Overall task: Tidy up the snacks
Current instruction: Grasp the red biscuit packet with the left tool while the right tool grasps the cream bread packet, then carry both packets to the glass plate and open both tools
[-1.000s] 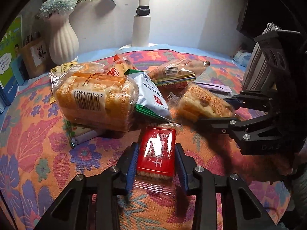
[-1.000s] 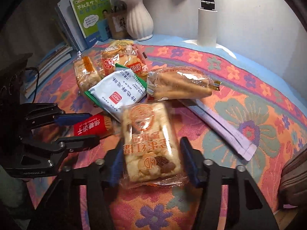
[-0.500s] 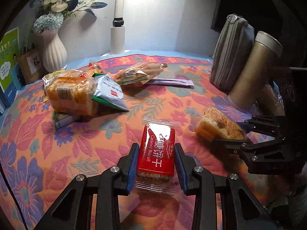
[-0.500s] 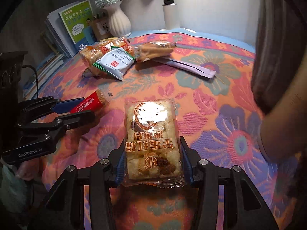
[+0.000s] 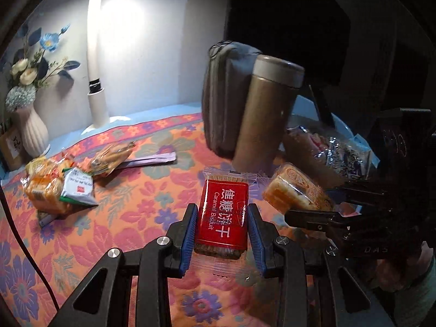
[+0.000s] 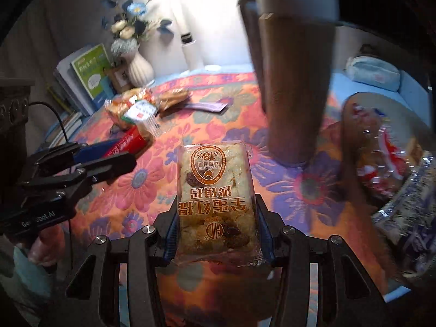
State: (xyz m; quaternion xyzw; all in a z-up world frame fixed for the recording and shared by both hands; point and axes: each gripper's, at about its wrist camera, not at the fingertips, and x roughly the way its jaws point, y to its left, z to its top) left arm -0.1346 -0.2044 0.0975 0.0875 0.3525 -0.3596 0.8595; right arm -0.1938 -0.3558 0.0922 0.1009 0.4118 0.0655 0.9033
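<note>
My left gripper (image 5: 221,233) is shut on a red caramel biscuit pack (image 5: 223,215), held above the floral cloth. My right gripper (image 6: 216,234) is shut on a clear-wrapped egg pastry pack (image 6: 215,193). In the left wrist view the right gripper (image 5: 313,207) holds that pastry (image 5: 297,190) to the right of the biscuit. In the right wrist view the left gripper (image 6: 109,158) with the red pack (image 6: 130,141) is at the left. A pile of snack packs (image 5: 60,185) lies at the far left of the table. More snacks (image 6: 395,169) lie in a heap at the right.
A brown thermos (image 5: 267,117) and a grey pouch (image 5: 223,95) stand just beyond both grippers. A white vase of flowers (image 5: 30,120), a lamp post (image 5: 96,54) and books (image 6: 84,79) line the back. A purple sachet (image 5: 147,160) lies mid-table. A light blue case (image 6: 373,73) sits far right.
Both grippers have carried their packs rightwards, away from the snack pile and towards the thermos and the heap at the right. Both grips are unchanged.
</note>
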